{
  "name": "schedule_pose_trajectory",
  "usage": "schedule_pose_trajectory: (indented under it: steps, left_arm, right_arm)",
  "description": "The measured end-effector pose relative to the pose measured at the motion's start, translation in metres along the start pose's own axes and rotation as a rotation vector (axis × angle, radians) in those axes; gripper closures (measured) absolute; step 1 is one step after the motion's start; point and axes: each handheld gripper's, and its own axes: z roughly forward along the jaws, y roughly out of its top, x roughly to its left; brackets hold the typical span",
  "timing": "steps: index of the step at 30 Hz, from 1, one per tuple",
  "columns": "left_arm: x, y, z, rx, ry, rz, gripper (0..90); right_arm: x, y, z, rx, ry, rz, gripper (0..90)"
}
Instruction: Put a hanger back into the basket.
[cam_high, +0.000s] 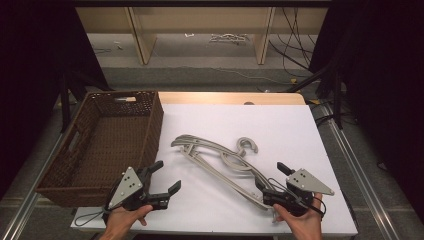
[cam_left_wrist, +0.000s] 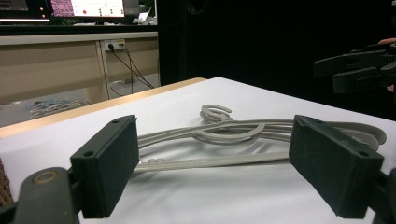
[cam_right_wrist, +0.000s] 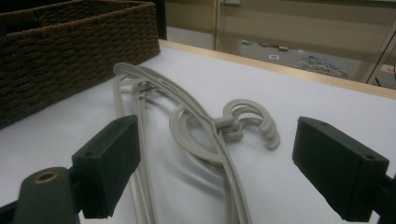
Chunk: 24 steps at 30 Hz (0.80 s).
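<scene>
Beside the wicker basket (cam_high: 102, 145) lie seemingly several stacked hangers (cam_high: 220, 162), both grippers' jaws wide, empty.

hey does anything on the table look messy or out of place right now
The grey hangers lie in a loose, tangled stack on the white table, hooks bunched together and arms crossing at angles. The wicker basket juts over the table's left edge. Nothing looks broken or spilled.
</scene>
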Motion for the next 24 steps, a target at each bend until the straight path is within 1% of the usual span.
schedule_pose_trajectory:
  steps: [1, 2, 4, 5, 9, 10, 11, 12, 13, 14, 15, 19, 20, 21, 22, 23, 24]
  left_arm:
    - [0.0, 0.0, 0.0, 0.003, 0.0, 0.001, 15.9]
    - [0.0, 0.0, 0.0, 0.004, 0.0, 0.002, 15.9]
    - [-0.001, 0.0, 0.0, 0.003, 0.0, 0.002, 15.9]
    - [-0.001, 0.0, 0.0, 0.002, -0.001, 0.001, 15.9]
    - [0.0, 0.0, 0.0, 0.002, 0.0, 0.003, 15.9]
    - [0.0, 0.0, 0.0, -0.001, 0.0, 0.002, 15.9]
    - [0.0, 0.0, 0.0, -0.001, 0.0, 0.003, 15.9]
    - [0.0, 0.0, 0.0, -0.001, 0.001, 0.004, 15.9]
    - [0.0, 0.0, 0.0, 0.001, 0.002, 0.005, 16.0]
    - [0.0, 0.0, 0.0, 0.001, 0.002, 0.005, 16.0]
    - [0.0, 0.0, 0.0, -0.001, 0.002, 0.004, 16.0]
    - [0.001, 0.0, 0.0, -0.002, 0.006, 0.002, 16.0]
    - [0.0, 0.0, 0.0, -0.003, 0.006, -0.003, 16.0]
    - [0.0, 0.0, 0.0, -0.003, 0.007, -0.003, 16.0]
    - [0.001, 0.0, 0.0, -0.002, 0.007, -0.002, 16.0]
    - [0.0, 0.0, 0.0, -0.001, 0.007, -0.004, 16.0]
    - [0.001, 0.0, 0.0, -0.001, 0.008, -0.003, 16.0]
  right_arm:
    - [0.0, 0.0, 0.0, 0.0, 0.0, 0.0, 16.1]
    - [-0.001, 0.0, 0.001, -0.014, 0.008, -0.014, 16.1]
    - [-0.002, 0.0, 0.0, -0.011, 0.002, -0.013, 16.1]
    - [-0.002, 0.0, 0.0, -0.02, -0.002, -0.012, 16.1]
    - [-0.003, 0.0, 0.0, -0.016, 0.001, -0.02, 16.1]
    - [-0.004, 0.0, 0.0, -0.002, 0.008, -0.016, 16.1]
    - [-0.004, 0.0, 0.001, -0.011, 0.017, -0.023, 16.2]
    - [-0.005, 0.0, 0.0, 0.012, 0.016, -0.027, 16.3]
    - [-0.007, 0.001, 0.0, 0.018, 0.017, -0.029, 16.4]
    - [-0.007, 0.002, 0.0, 0.018, 0.022, -0.025, 16.4]
    - [-0.009, 0.003, -0.001, 0.024, 0.011, -0.033, 16.4]
    - [-0.014, 0.009, -0.003, 0.037, 0.005, -0.032, 16.4]
    - [-0.016, 0.011, -0.003, 0.055, 0.003, -0.04, 16.5]
    - [-0.016, 0.011, -0.003, 0.055, 0.003, -0.04, 16.5]
    - [-0.016, 0.013, -0.003, 0.071, 0.01, -0.045, 16.5]
    - [-0.017, 0.014, -0.002, 0.097, 0.008, -0.06, 17.3]
    - [-0.016, 0.016, -0.001, 0.103, 0.011, -0.067, 18.4]
